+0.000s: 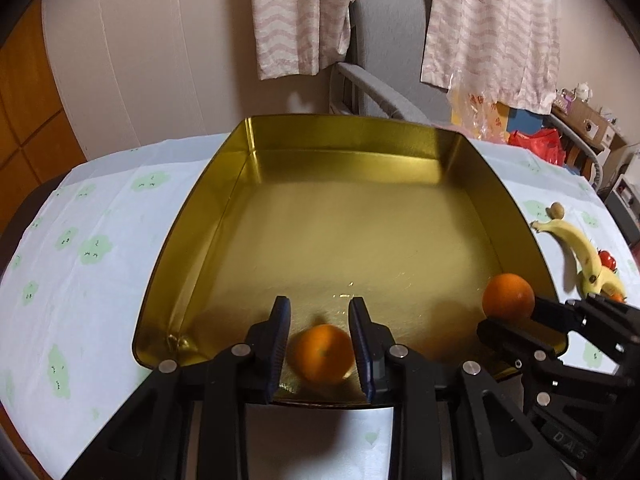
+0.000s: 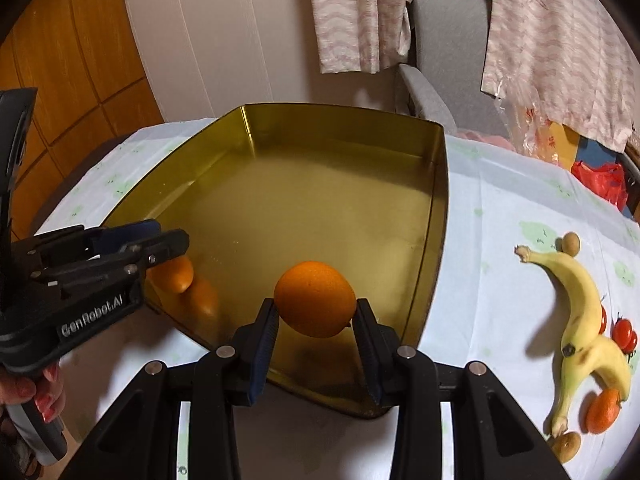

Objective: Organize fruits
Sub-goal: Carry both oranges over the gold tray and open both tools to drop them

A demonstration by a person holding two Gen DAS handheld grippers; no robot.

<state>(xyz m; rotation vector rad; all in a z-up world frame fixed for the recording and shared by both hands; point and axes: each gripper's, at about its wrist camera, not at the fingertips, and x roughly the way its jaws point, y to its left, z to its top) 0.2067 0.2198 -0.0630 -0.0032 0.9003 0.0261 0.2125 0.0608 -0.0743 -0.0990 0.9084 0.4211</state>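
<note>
A gold metal tray (image 1: 340, 136) sits on a white cloth with green prints. Just over the tray's near edge, my left gripper (image 1: 320, 302) is shut on an orange (image 1: 322, 354), which looks blurred. The right wrist view shows that gripper (image 2: 172, 248) at the left with its orange (image 2: 176, 274) above the tray's (image 2: 340, 128) near-left corner. My right gripper (image 2: 315, 304) is shut on a second orange (image 2: 316, 298), held above the tray's near-right part. In the left wrist view, this gripper (image 1: 492, 320) and its orange (image 1: 508, 298) are at the right.
On the cloth right of the tray lie two bananas (image 2: 580, 292), cherry tomatoes (image 2: 624, 332), a small tangerine (image 2: 604, 410) and brown round fruits (image 2: 570, 243). A grey chair (image 2: 440, 60) with draped clothing stands behind the table. A hand (image 2: 44, 392) holds the left gripper's handle.
</note>
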